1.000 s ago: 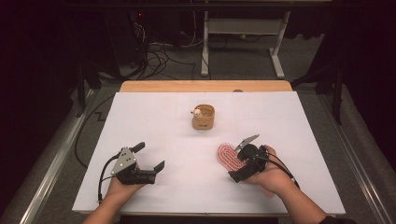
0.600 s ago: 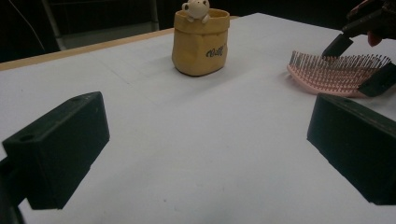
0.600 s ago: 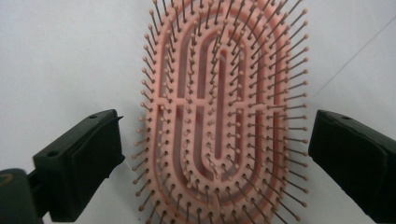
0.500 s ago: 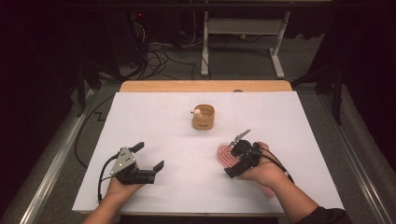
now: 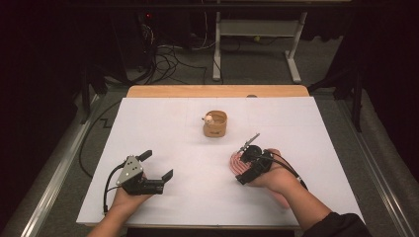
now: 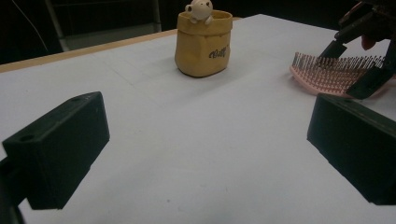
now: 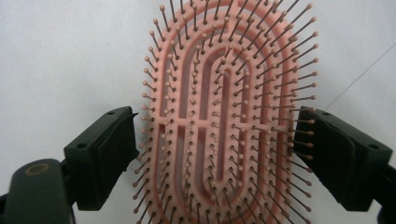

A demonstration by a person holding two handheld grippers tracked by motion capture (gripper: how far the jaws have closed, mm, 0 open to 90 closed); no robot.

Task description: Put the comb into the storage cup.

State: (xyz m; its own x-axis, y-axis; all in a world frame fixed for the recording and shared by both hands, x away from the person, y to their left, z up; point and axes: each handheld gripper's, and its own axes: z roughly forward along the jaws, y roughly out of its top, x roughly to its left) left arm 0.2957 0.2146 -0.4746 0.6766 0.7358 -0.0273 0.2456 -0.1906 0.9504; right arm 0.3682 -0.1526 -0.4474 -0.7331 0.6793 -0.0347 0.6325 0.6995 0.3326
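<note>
A pink oval hairbrush (image 5: 235, 163) lies bristles-up on the white table, right of centre. My right gripper (image 5: 244, 162) points down over it with one jaw on each side of the brush head (image 7: 219, 116). Its jaws have just been closing. The pads (image 7: 114, 154) stand at the outer bristle tips and do not press the brush body. My left gripper (image 5: 158, 165) rests open at the near left with nothing between its fingers (image 6: 60, 149). In the left gripper view the hairbrush (image 6: 327, 74) and the right gripper (image 6: 352, 65) appear at the far right.
A small yellow-tan pouch cup (image 5: 215, 123) with a little bear figure on its rim stands at the table's middle back, also seen as the cup (image 6: 203, 44). The white table cover (image 5: 173, 128) ends at a wooden strip (image 5: 217, 91). Cables and a desk frame lie on the floor beyond.
The right hand has moved a little to the left, bringing its gripper over the hairbrush so the jaws straddle the brush head. The left hand has stayed put.
</note>
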